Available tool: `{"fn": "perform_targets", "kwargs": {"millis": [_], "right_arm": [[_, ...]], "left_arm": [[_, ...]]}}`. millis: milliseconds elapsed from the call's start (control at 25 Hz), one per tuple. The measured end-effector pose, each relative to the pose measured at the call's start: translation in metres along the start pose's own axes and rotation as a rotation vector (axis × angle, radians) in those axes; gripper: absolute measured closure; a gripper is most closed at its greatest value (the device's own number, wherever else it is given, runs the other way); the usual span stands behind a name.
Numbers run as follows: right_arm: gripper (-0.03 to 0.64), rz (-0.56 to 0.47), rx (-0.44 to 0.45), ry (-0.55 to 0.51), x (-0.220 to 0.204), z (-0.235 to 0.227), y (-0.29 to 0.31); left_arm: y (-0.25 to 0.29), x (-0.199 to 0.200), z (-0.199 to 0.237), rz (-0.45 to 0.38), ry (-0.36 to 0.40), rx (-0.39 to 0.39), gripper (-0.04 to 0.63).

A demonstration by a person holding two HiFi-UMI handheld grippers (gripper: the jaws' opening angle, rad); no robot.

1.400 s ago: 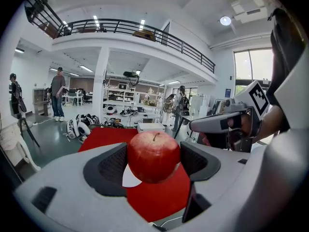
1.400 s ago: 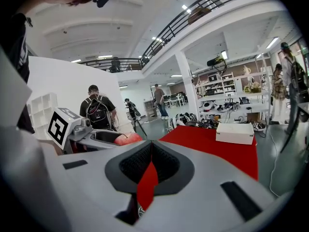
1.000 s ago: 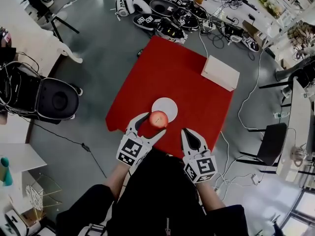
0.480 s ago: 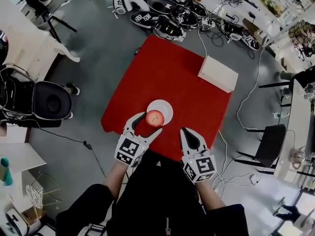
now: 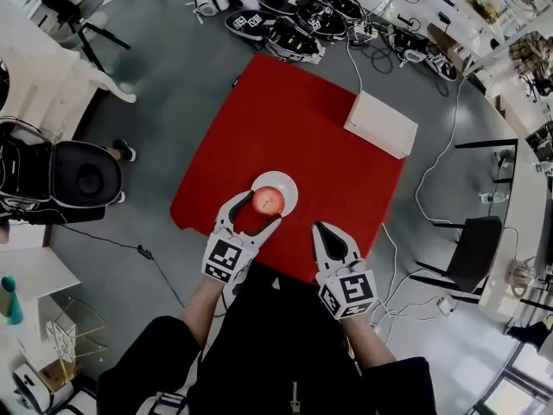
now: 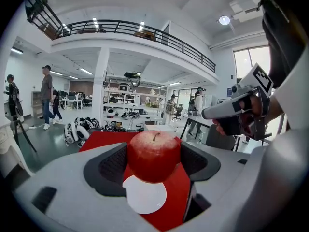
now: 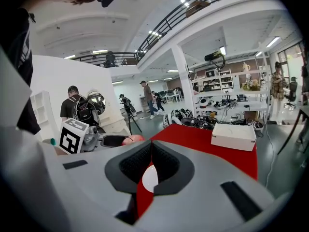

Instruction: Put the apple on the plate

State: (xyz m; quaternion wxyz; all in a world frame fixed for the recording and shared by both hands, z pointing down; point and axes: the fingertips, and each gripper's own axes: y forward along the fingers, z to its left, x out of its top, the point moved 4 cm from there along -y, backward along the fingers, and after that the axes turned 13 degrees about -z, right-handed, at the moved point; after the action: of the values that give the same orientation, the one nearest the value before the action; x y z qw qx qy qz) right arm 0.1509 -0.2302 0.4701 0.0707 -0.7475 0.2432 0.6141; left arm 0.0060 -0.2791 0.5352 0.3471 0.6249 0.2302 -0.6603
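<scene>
Count: two grippers, one apple, one plate, one red table, one white box.

**Left gripper** (image 5: 257, 211): it sits at the plate's near-left edge. Its jaws are clamped on the apple (image 5: 268, 201), one pad on each side, stem up.

**Apple and plate:** the apple hangs over the near part of the plate (image 5: 288, 188), covering a good share of it. The plate lies on the red table (image 5: 302, 119).

**Right gripper** (image 5: 319, 228): it is near the plate, on its near-right side and apart from it. The jaws are brought together with nothing between them.

**White box** (image 5: 381, 124): it is well beyond the plate to the right, at the table's edge.

**Views compared**
- The head view alone shows the whole layout and both marker cubes.
- The left gripper view alone shows the pads pressed into the apple's flanks, with the plate below it. It also shows a hand (image 6: 240, 122) holding the right gripper at the far right.
- The right gripper view alone shows the thin slit below its closed tips, with a sliver of plate and table behind it. The apple's edge shows at its left.

**Not determinable**
- No view settles whether the apple's underside touches the plate.
- The table's near edge is cut off by the person's body.
</scene>
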Motion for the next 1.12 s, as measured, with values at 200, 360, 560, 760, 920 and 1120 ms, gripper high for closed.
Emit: {"fn": "perform_targets", "kwargs": {"millis": [200, 360, 560, 760, 920, 1120], "right_arm": [[0.606, 0.023, 0.012, 0.005, -0.009, 0.001, 0.003], [0.606, 0.047, 0.016, 0.012, -0.019, 0.002, 0.0], [0.606, 0.074, 0.008, 0.018, -0.028, 0.006, -0.004], [0.606, 0.092, -0.016, 0.029, -0.033, 0.009, -0.009], [0.606, 0.103, -0.037, 0.032, -0.036, 0.008, -0.01], [0.606, 0.116, -0.057, 0.037, -0.044, 0.003, -0.016]], "left_arm": [[0.012, -0.018, 0.004, -0.005, 0.031, -0.011, 0.255], [0.021, -0.037, 0.001, 0.016, 0.054, -0.031, 0.255], [0.035, -0.07, 0.004, 0.043, 0.075, -0.059, 0.255], [0.044, -0.106, 0.016, 0.089, 0.055, -0.038, 0.255], [0.052, -0.126, 0.026, 0.11, 0.033, -0.022, 0.255], [0.063, -0.146, 0.026, 0.132, 0.024, -0.018, 0.255]]}}
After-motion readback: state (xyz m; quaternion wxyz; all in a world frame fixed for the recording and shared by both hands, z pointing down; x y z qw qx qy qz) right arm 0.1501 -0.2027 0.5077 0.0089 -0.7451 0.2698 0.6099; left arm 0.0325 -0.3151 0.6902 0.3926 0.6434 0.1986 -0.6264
